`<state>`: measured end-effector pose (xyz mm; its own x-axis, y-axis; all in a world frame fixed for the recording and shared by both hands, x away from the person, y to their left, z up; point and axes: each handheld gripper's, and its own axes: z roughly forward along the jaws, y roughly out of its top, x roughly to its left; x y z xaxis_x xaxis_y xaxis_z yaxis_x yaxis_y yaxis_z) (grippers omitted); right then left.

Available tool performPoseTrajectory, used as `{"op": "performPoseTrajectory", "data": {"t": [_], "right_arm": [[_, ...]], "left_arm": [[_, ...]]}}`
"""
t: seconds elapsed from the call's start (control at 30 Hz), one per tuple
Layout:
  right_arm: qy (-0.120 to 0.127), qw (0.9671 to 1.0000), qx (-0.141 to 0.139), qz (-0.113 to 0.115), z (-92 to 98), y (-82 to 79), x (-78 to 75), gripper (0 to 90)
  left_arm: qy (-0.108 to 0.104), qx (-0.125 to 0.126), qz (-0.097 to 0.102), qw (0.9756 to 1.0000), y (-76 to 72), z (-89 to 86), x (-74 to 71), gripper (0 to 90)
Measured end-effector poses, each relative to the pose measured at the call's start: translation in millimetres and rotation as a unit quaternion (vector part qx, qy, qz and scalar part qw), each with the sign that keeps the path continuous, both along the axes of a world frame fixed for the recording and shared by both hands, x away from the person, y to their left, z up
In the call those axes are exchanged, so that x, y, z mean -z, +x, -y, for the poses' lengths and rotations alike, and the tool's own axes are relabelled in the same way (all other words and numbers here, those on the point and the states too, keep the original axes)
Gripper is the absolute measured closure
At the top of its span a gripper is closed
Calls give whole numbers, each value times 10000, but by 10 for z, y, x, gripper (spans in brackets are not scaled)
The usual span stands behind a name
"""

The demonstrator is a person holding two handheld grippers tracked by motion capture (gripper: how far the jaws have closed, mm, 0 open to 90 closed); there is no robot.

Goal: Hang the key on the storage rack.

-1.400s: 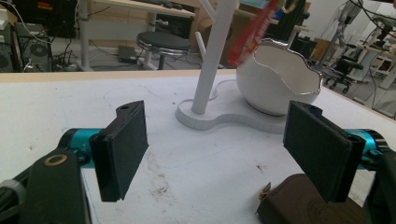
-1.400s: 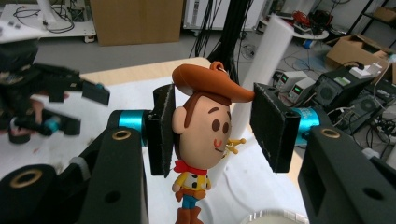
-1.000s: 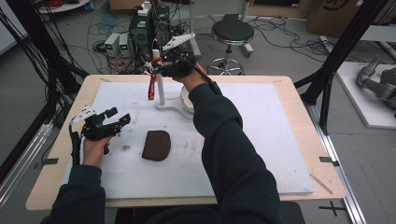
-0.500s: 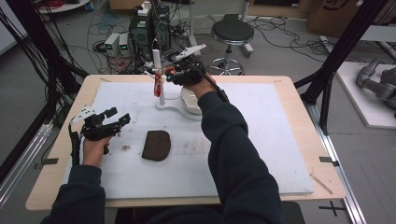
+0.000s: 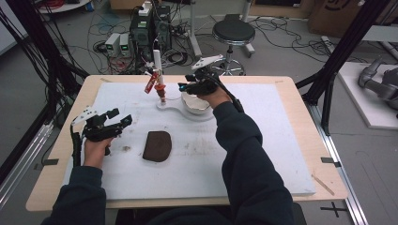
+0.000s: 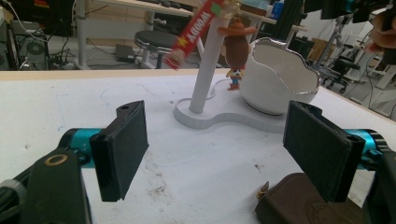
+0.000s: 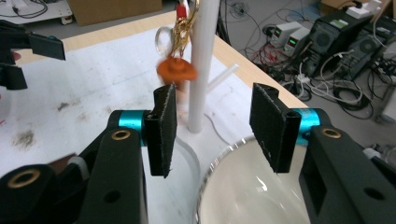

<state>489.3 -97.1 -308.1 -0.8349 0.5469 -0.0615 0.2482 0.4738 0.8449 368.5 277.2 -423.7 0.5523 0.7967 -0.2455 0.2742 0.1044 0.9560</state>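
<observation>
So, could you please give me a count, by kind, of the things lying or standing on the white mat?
White stand with post and bowl: 1
Keychain figure with red tag hanging on the post: 1
Brown pouch: 1
Total: 3

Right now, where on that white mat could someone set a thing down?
The right half of the white mat, beyond the sleeve, is bare, as is the near strip below the brown pouch. It is crowded at the far middle, around the white stand and bowl.
</observation>
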Motion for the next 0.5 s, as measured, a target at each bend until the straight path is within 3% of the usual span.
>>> {"op": "performPoseTrajectory", "data": {"t": [0.1, 0.23, 0.27, 0.33, 0.5], "right_arm": [[135, 9998, 81, 145, 185, -92, -36, 485], [16, 9998, 136, 114, 506, -285, -14, 406], [16, 9998, 136, 114, 506, -285, -14, 406], [-70, 9990, 420, 113, 792, -467, 50, 310], [-58, 9951, 970, 207, 1242, -771, 288, 224]], "left_arm": [[3, 43, -3, 10000, -6, 18, -4, 219], [38, 80, 12, 10000, -10, 41, -8, 219], [38, 80, 12, 10000, -10, 41, -8, 219], [49, 89, 16, 9999, -9, 50, -6, 219], [61, 86, 39, 9999, -15, 67, -12, 219]]}}
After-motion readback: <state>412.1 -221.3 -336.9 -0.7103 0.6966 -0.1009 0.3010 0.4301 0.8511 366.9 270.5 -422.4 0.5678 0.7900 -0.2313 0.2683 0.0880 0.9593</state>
